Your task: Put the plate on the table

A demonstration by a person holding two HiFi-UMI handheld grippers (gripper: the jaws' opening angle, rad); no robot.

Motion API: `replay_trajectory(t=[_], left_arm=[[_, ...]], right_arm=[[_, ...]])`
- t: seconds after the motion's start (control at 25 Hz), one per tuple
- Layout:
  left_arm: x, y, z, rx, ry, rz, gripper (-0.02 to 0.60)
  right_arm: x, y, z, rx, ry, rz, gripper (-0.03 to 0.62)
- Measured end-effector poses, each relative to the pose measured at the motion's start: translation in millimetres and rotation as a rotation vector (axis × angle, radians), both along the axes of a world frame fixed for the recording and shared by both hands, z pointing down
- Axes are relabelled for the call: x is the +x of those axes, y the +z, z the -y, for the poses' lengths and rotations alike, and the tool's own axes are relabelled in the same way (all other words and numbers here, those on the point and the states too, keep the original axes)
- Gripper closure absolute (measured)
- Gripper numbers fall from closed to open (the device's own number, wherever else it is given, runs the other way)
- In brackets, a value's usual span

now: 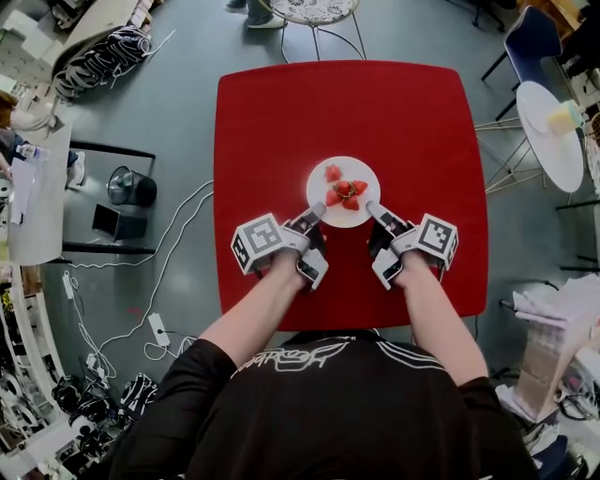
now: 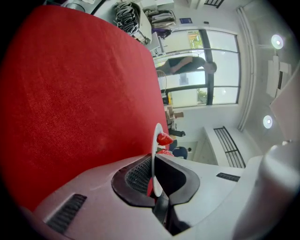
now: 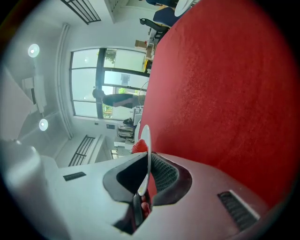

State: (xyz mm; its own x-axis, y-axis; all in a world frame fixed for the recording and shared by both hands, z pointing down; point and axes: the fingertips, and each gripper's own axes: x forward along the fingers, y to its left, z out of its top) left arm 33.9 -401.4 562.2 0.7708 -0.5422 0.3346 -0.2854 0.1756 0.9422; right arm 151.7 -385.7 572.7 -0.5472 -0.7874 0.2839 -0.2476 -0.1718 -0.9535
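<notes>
Two bare forearms (image 1: 258,314) reach out from a black shirt (image 1: 328,417) over the near edge of the table (image 1: 272,122). Each ends in a white plastic tool that bears a marker cube (image 1: 258,239).

The left tongs (image 1: 314,217) are closed on the near left rim of the plate (image 1: 319,176). In the left gripper view the thin white rim stands edge-on, pinched between a ribbed black pad (image 2: 136,176) and a smooth black one. The right tongs (image 1: 375,210) are clamped on the near right rim in the same way.

The plate is round, white, smooth and shallow, with several glossy red strawberries (image 1: 345,190) clustered at its middle. It is over the centre of the table. Whether it rests on the surface or hangs just above it cannot be told.

The table is square with rounded corners, and its top is matt red with a fine grain. Bare red surface lies on every side of the plate, widest toward the far edge. Both side edges are well apart from the tongs.

Beyond the table is a smooth grey floor. A coiled bundle of cables (image 1: 103,56) lies at the far left, and a round white side table (image 1: 548,141) stands at the right. A round stool with a wire-patterned top (image 1: 314,9) stands just past the far edge.
</notes>
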Motion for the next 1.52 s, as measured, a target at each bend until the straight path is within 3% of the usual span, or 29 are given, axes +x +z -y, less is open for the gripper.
replay_trajectory(t=[0.36, 0.6, 1.16, 1.36, 1.52], left_arm=[[-1, 15, 1, -0.045, -0.019, 0.006, 0.566], [-1, 25, -5, -0.122, -0.027, 0.037, 0.557], [1, 36, -2, -0.153, -0.024, 0.098, 0.549], [0, 36, -2, -0.151, -0.012, 0.110, 0.551], [0, 37, -1, -0.154, -0.001, 0.127, 0.551]], right_arm=[[-1, 13, 4, -0.056, -0.030, -0.037, 0.577], [-3, 12, 4, -0.106, -0.028, -0.052, 0.577], [-5, 15, 9, -0.114, -0.083, -0.124, 0.577], [-8, 12, 10, -0.099, -0.097, -0.130, 0.485], [-4, 12, 12, -0.065, -0.107, -0.146, 0.471]])
